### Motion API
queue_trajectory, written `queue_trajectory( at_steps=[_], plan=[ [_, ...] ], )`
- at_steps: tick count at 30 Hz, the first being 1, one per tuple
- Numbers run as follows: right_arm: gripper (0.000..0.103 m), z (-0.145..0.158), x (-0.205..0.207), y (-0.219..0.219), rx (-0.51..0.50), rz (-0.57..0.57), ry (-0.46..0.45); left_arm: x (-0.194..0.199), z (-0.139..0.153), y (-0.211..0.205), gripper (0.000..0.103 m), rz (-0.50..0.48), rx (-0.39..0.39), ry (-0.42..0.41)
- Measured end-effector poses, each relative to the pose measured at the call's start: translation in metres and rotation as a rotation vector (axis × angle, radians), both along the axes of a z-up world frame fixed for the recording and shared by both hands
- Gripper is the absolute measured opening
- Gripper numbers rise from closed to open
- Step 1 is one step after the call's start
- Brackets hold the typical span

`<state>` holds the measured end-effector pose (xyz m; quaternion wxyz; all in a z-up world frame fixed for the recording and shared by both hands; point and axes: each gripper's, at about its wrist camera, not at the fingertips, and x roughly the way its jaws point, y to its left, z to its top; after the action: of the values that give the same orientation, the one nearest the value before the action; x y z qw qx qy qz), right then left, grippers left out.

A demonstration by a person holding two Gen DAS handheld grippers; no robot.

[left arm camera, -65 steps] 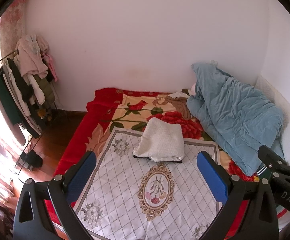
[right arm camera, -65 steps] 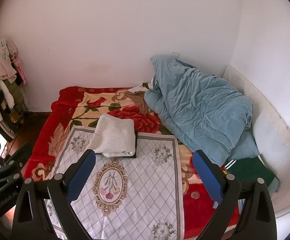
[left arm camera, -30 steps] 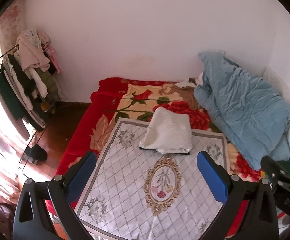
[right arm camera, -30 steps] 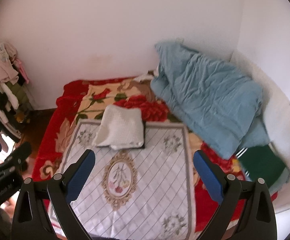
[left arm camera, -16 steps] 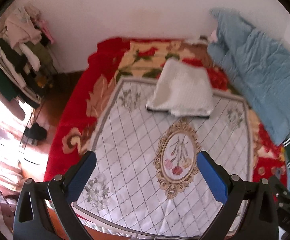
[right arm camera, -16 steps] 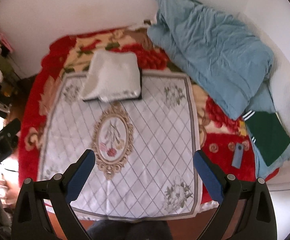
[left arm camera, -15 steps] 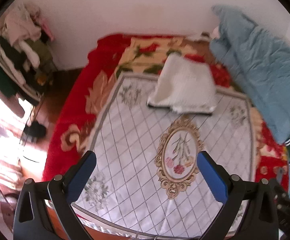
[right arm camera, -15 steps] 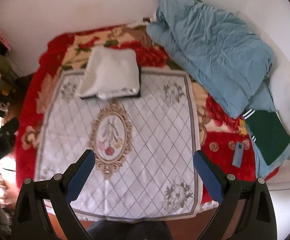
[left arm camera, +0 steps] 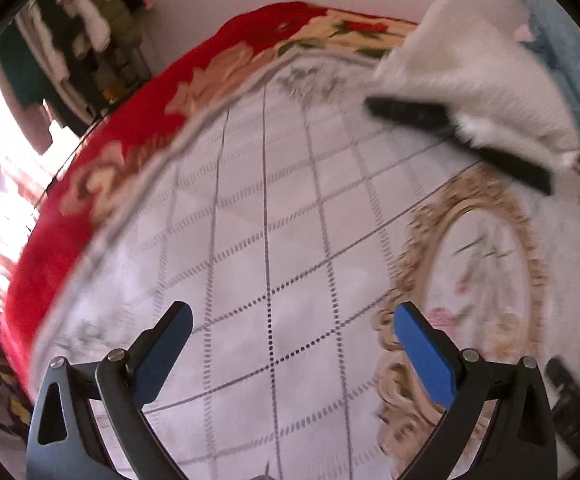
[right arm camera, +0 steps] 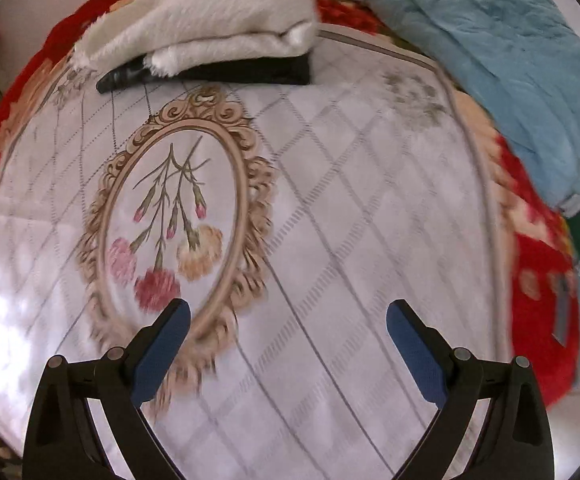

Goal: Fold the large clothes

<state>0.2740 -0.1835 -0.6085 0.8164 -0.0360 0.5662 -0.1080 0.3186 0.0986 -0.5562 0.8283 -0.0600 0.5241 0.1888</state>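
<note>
Garment: a folded white fleecy garment [right arm camera: 218,12] lies on a flat black item [right arm camera: 226,72] at the far end of the quilted bed cover [right arm camera: 349,208], beyond its oval flower medallion [right arm camera: 170,208].
Left gripper [left arm camera: 288,330]: blue-padded fingers spread wide, empty, low over the cover.
Right gripper [right arm camera: 288,322]: likewise spread wide and empty, well short of the garment.
Doing it well: probably reach for the garment's near edge; bring both grippers in level, one toward each near corner, and pinch only the white layers, not the black item.
Surroundings: a rumpled blue duvet [right arm camera: 489,52] lies to the right.
Hard to make out: motion blur softens the left view; what the black item is cannot be told; the garment's far edge is cut off.
</note>
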Motion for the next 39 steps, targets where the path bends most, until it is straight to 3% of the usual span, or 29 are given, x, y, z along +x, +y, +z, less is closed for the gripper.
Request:
queue_trajectory(
  at_steps=[5, 7, 9, 14, 22, 39],
  plan=[
    [0.100, -0.051, 0.028, 0.016, -0.008, 0.087, -0.109, -0.010, -0.071, 0.013, 0.103, 0.057, -0.049, -0.043],
    [0.100, -0.078, 0.034, 0.023, -0.005, 0.122, -0.118, -0.018, -0.073, 0.011, 0.103, 0.061, -0.033, -0.145],
    [0.103, -0.087, 0.029, 0.022, 0.005, 0.125, -0.240, -0.018, -0.072, 0.006, 0.103, 0.061, -0.006, -0.152],
    [0.103, -0.092, 0.027, 0.017, 0.054, 0.103, -0.317, -0.019, -0.070, 0.005, 0.103, 0.062, -0.013, -0.162],
    [0.103, -0.088, 0.031, 0.012, 0.078, 0.110, -0.268, -0.019, -0.077, 0.008, 0.103, 0.067, -0.026, -0.143],
    [0.103, -0.088, 0.030, 0.012, 0.075, 0.106, -0.264, -0.019, -0.075, 0.007, 0.103, 0.065, -0.013, -0.155]
  ],
)
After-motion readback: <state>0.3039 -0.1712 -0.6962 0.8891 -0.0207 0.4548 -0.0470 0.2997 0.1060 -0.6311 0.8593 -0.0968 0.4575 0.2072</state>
